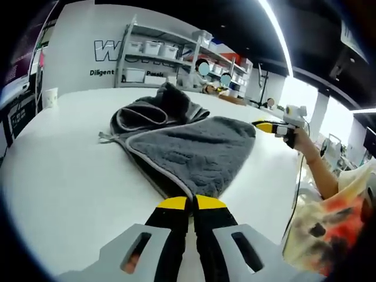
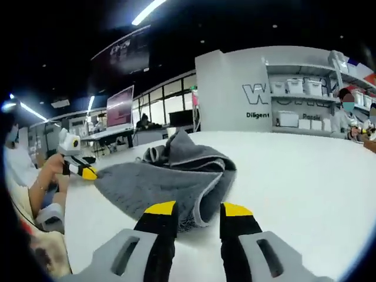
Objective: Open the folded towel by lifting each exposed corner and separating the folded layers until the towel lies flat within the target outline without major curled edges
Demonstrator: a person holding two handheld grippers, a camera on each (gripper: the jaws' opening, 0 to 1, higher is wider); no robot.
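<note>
Two tongs: left (image 1: 192,202) pinches towel (image 1: 188,147) corner; right (image 2: 198,210) spread; wall (image 2: 235,88) reads "Diligent".

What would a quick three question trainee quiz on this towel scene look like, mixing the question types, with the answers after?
1. True or false: the grey towel already lies flat on the white table.
2. Which gripper's jaws are shut on a towel corner: A left gripper, B right gripper?
3. Fill in: a paper ____ stands near the table's far edge.

Key: 1 false, it is bunched and folded. 2 A; the right gripper's jaws stand apart either side of a folded edge. 3 cup.
</note>
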